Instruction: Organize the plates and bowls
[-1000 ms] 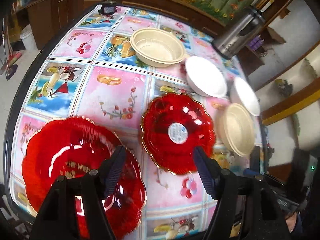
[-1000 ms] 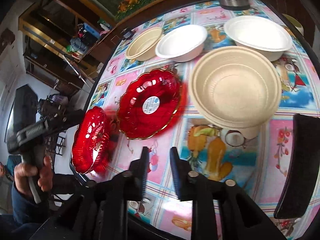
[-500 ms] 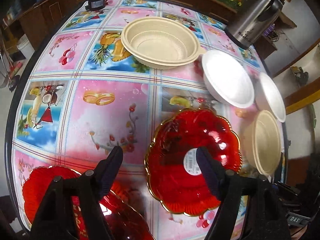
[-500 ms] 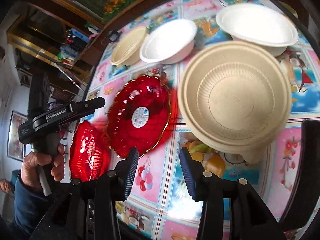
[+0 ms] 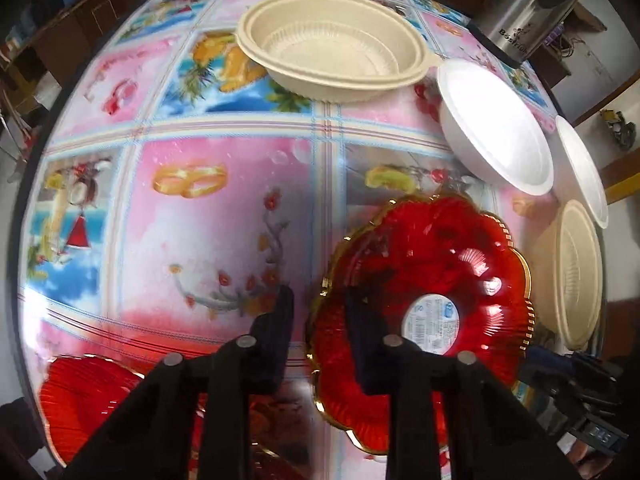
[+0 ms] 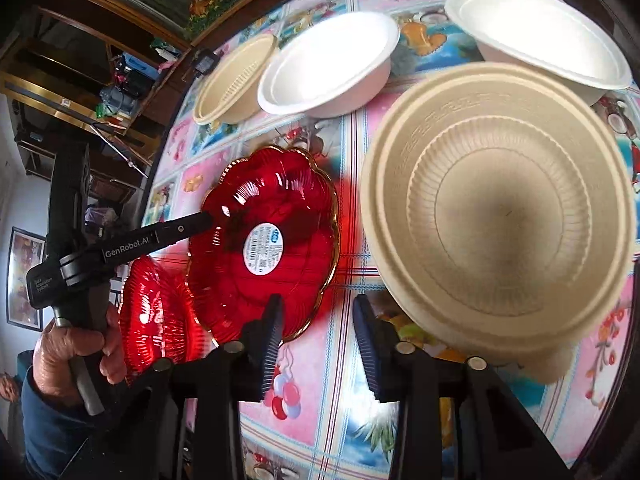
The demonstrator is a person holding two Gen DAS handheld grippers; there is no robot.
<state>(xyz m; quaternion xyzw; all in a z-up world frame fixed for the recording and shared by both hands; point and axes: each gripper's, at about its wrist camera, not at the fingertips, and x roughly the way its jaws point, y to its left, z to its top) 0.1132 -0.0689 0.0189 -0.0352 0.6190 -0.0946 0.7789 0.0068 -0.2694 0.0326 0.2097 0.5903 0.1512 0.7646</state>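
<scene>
Black tool [image 6: 316, 340], dark blue sleeve [image 6: 44, 432]

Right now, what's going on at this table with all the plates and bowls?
A person is sorting dishes with a handheld gripper in each hand. The left gripper has just been closing, its jaws straddling the rim of the red plate with the sticker. The right gripper hovers over the tablecloth, holding nothing. Another red plate, two beige bowls and two white bowls sit around.
</scene>
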